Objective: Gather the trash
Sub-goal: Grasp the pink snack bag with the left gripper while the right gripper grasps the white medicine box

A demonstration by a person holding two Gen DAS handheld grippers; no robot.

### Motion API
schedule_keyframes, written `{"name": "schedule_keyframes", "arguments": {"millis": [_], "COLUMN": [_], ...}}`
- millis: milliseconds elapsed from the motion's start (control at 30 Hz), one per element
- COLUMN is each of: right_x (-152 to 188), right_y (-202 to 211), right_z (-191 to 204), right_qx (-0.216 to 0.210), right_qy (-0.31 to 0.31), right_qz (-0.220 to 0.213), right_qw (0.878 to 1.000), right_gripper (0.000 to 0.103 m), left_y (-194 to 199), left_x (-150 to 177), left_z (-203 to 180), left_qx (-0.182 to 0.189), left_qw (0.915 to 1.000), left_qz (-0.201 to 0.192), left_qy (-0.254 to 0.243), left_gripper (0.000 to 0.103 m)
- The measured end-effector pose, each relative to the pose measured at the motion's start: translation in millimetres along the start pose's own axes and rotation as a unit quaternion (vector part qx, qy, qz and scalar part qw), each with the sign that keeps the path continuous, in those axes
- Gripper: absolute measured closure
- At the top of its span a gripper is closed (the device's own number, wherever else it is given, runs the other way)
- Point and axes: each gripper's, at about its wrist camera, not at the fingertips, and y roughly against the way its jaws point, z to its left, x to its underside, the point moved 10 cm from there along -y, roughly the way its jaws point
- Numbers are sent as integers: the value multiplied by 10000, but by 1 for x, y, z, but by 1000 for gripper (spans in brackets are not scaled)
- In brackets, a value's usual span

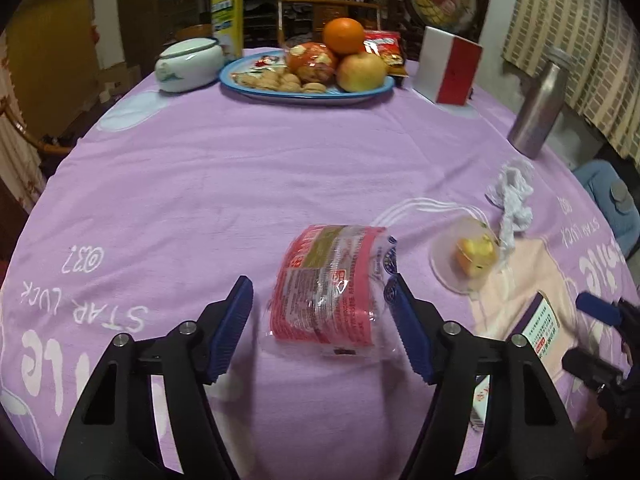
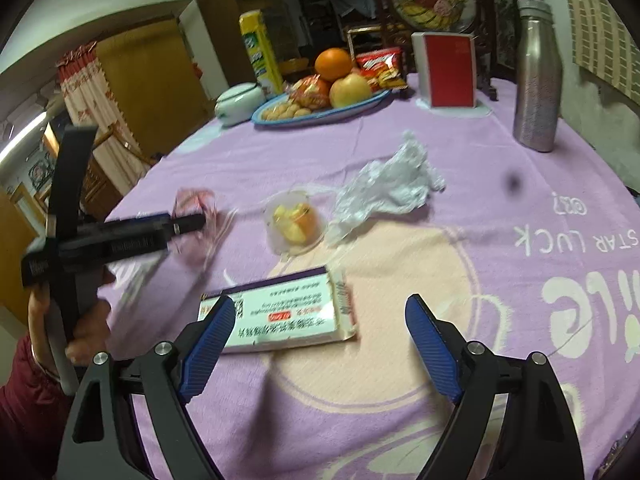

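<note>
While both jaws gape, the left hand-held gripper straddles the red wrapper, the right hand-held gripper the flattened box.

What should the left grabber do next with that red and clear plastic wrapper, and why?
Probably ease the left gripper forward a little, then close. Its jaws stand wide open on either side of the crinkled red and clear plastic wrapper, which lies flat on the purple tablecloth, ungrasped. The blue pad on the right seems to sit right by its edge, so a short push should centre it.
</note>
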Motion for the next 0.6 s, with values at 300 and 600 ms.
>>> {"name": "schedule_keyframes", "arguments": {"millis": [300, 600], "right_x": [20, 7], "right_y": [1, -8], "right_z": [54, 23], "right_qx": [-1267, -349], "right_qy": [563, 237], "right_qz": [453, 302], "right_qw": [9893, 9987], "right_gripper": [18, 17], "left_y": [8, 14], "left_x": [1, 0], "left_z": [20, 24], "left_qx": [-209, -224], "left_qw": [9997, 9995], "left_qz": [-93, -172], "left_qy": [80, 157], "left_gripper": [38, 38]}}
